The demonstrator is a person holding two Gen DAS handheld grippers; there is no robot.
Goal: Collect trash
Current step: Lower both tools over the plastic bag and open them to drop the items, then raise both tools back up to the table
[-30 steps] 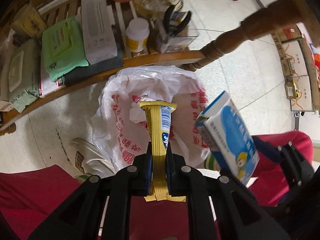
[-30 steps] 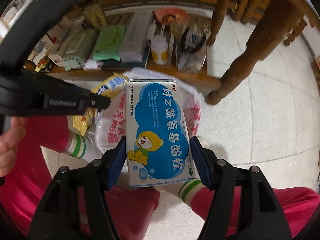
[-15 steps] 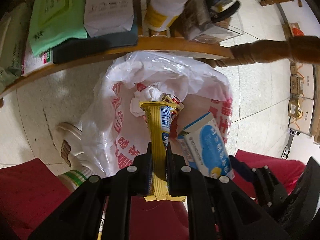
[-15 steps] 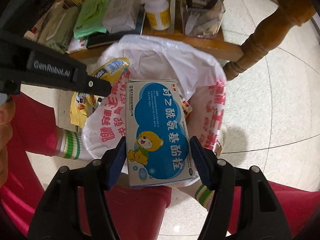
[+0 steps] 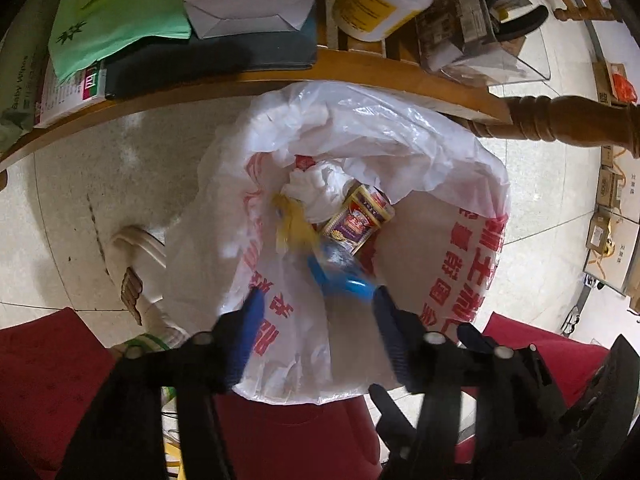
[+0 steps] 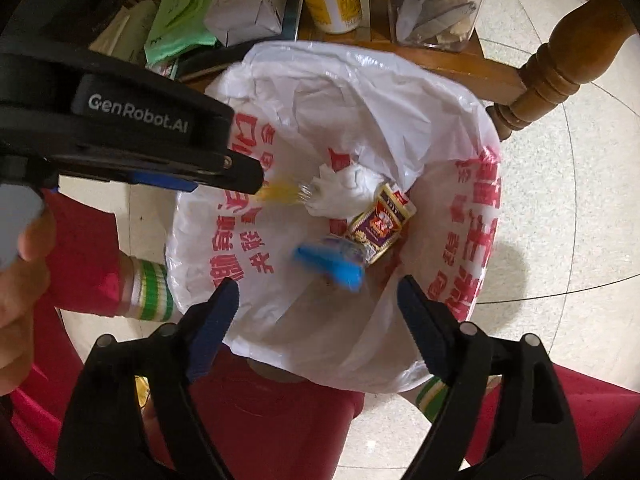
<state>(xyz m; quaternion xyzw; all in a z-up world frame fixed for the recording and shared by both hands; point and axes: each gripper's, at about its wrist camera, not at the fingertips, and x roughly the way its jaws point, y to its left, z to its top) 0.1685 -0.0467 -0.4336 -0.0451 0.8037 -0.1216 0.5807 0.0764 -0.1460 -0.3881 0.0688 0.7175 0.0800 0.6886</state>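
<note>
both the left gripper [image 5: 316,312] and right gripper [image 6: 316,300] have just been opening and stand wide, nothing between them; the blue-and-white cardboard box [image 6: 330,264] and yellow wrapper [image 5: 290,224] drop blurred into the white red-printed plastic bag [image 6: 400,120]. best held over its mouth until both land.

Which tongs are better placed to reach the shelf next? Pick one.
Left, probably. Both tongs have just been opening, nothing between them, above the trash bag; the left tongs hang nearer the wooden shelf than the right tongs.
</note>
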